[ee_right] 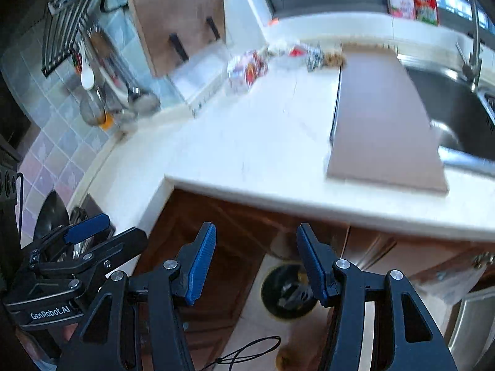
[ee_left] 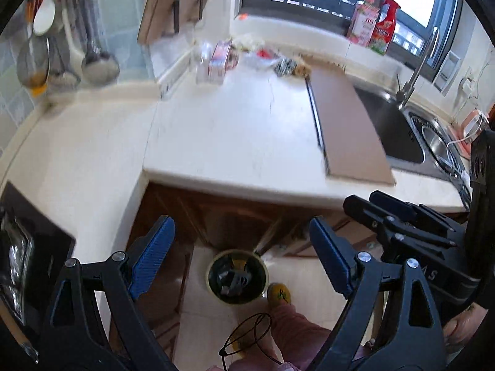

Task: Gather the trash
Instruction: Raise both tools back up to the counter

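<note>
Trash [ee_left: 247,54]: blurred wrappers lie in a heap at the back of the white counter [ee_left: 235,130], beside the brown board [ee_left: 349,130].
Bin [ee_left: 236,276]: on the floor below the counter edge.
Left gripper [ee_left: 241,256]: jaws apart, nothing between.
Right gripper [ee_right: 256,262]: jaws apart, nothing between.

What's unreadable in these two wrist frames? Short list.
- Trash pile at the back of the counter: motion blur and small size in both views; single items cannot be told apart.
- Bin contents: dark in the left view; the right view's finger covers part of it.
- Bottle labels on the sill: too small; cut by the top edge in the right view.
- Sink: cut off by the right edge.
</note>
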Motion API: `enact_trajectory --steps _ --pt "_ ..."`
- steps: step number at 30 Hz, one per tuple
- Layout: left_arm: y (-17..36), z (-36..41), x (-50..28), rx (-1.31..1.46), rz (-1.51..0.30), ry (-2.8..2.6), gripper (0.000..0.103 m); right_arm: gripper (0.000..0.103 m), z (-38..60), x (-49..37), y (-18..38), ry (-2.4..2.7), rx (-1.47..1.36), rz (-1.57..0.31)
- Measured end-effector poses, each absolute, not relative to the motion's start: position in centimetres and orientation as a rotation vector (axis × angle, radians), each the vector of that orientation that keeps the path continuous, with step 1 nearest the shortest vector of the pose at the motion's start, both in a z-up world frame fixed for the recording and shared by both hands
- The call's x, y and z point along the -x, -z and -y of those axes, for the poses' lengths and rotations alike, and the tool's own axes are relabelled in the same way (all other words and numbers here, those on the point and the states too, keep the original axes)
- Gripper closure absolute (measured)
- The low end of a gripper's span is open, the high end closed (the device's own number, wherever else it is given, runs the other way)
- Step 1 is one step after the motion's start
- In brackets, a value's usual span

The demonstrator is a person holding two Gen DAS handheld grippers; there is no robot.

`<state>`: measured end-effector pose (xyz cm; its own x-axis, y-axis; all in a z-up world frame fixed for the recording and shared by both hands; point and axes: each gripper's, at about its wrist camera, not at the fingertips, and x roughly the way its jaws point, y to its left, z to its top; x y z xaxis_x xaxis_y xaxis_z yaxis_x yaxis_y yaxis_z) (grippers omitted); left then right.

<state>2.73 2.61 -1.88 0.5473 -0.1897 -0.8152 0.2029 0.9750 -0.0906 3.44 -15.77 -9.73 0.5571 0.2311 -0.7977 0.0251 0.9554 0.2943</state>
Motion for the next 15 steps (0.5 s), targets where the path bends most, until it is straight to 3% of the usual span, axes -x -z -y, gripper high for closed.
enact_trajectory --steps 15 --pt "-4.9 5.7 -17.1 -0.054 -0.854 0.254 0.016 0.047 27.6 -19.2 3.3 -0.134 -0.299 -0.889"
